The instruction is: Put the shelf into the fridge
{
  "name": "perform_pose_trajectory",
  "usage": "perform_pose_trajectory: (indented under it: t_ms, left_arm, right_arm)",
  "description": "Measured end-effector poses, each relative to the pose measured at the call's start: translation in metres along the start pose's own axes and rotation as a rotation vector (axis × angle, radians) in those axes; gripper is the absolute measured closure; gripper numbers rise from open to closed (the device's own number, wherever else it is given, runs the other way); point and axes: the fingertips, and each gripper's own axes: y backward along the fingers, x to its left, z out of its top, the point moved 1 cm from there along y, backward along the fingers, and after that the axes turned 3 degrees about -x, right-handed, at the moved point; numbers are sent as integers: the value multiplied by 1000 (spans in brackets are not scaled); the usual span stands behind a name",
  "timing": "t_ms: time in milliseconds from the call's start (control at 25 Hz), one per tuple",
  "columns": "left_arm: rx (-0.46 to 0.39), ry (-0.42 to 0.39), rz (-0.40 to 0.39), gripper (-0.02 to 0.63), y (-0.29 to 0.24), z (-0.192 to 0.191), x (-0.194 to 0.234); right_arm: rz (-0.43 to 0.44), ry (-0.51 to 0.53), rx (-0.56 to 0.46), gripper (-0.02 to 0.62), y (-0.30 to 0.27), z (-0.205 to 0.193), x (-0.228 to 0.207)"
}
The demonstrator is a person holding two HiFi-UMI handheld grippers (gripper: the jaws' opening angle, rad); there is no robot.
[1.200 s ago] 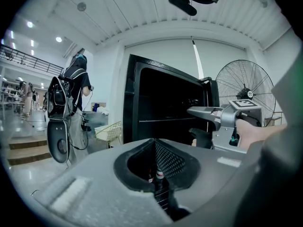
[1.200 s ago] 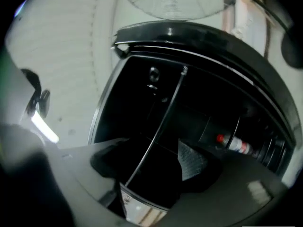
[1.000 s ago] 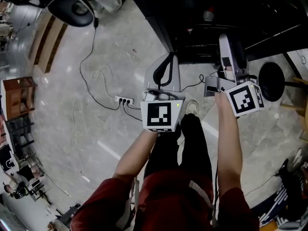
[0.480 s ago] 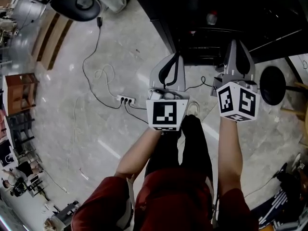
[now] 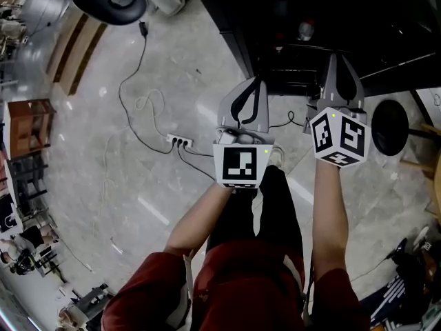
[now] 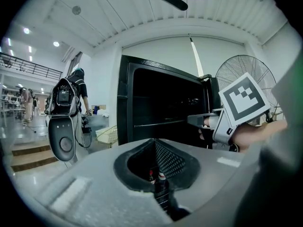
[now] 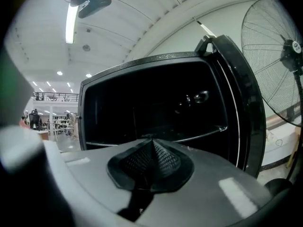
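Note:
The black fridge (image 5: pixel 324 26) stands open in front of me, its inside dark. In the right gripper view a shelf (image 7: pixel 199 135) with a pale front edge lies level across the fridge's inside; the left gripper view shows the shelf (image 6: pixel 161 123) too. My right gripper (image 5: pixel 341 62) points at the opening, a little short of it. Its pads meet in a ridge, so the right gripper (image 7: pixel 152 142) is shut on nothing. My left gripper (image 5: pixel 256 83) hangs beside it, further from the fridge. In its own view the left gripper (image 6: pixel 154 144) shows a narrow gap between the pads, with nothing in it.
The fridge door (image 7: pixel 241 103) stands open at the right, a pedestal fan (image 7: pixel 279 56) behind it. A power strip (image 5: pixel 178 142) and cables lie on the marble floor at the left. A round black base (image 5: pixel 389 126) sits at the right. A wooden rack (image 5: pixel 27 126) stands far left.
The right gripper's jaws have closed, and it has turned and risen slightly toward the fridge. The left gripper has drifted a little to the right.

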Motion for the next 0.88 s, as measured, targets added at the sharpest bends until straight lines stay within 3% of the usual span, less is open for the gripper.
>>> perform_pose_trajectory:
  t_ms: [560,880]
  left_arm:
    - [-13,-18,21,600,-5,8,5]
    - [-74,-24,37,600,-10,19,11]
  right_arm:
    - [-18,8,-16,597,-31,-3,-6]
    - [-25,47,-54,596,-57,-2,-8]
